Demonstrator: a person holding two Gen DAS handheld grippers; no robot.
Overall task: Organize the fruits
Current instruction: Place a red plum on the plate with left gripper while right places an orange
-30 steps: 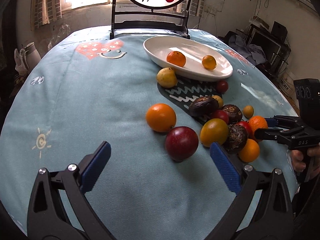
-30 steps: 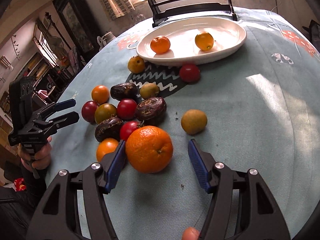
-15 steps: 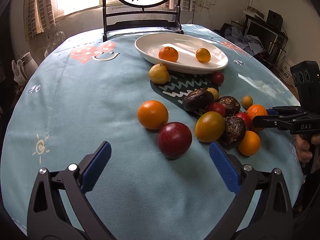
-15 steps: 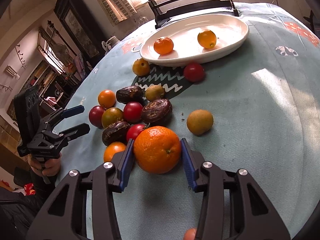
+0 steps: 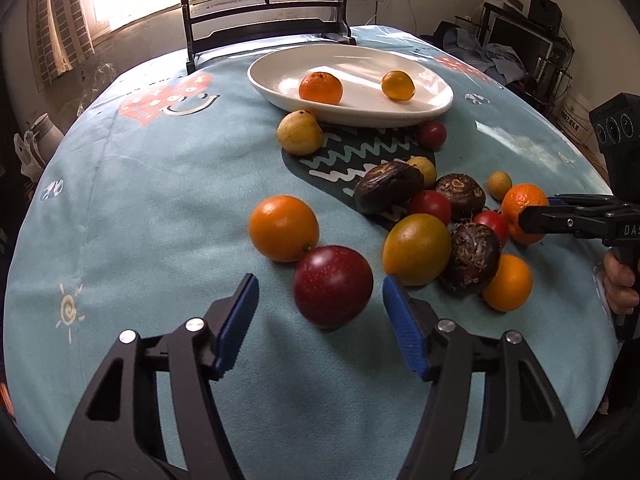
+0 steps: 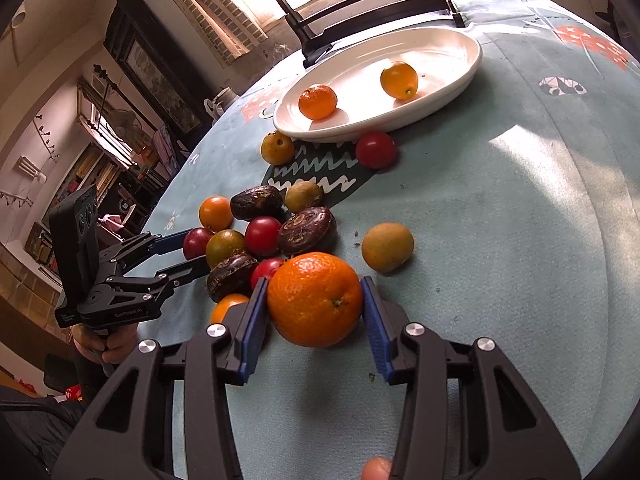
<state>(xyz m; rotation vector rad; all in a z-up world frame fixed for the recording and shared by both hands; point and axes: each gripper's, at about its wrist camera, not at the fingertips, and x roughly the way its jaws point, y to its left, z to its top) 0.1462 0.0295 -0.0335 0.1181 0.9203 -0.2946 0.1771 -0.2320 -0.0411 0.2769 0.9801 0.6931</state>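
So right now my right gripper [image 6: 315, 308] has its jaws clamped on the big orange [image 6: 315, 299], both blue pads touching its sides. It's at the near edge of the fruit pile, and I can't tell if it's sitting on the counter [image 6: 540, 240] or just off it. My left gripper [image 5: 320, 316] has its jaws wide apart, with the dark red plum [image 5: 333, 285] between the tips but not touching either pad.

The white plate [image 5: 436, 92] sits at the far side of the counter with a mandarin [image 5: 321, 87] and a smaller yellow-orange fruit [image 5: 397, 85] in it, well apart from each other. A yellowish guava-looking fruit [image 5: 299, 132] and a small red tomato [image 5: 432, 133] sit just beside the plate's near rim.

Everything else is bunched up on the blue cloth: an orange [image 5: 283, 227] touching the plum, a yellow-green fruit [image 5: 417, 249], a few wrinkly dark brown ones [image 5: 475, 257], and more little tomatoes [image 5: 430, 206]. One tan fruit [image 6: 387, 247] sits a bit off by itself.
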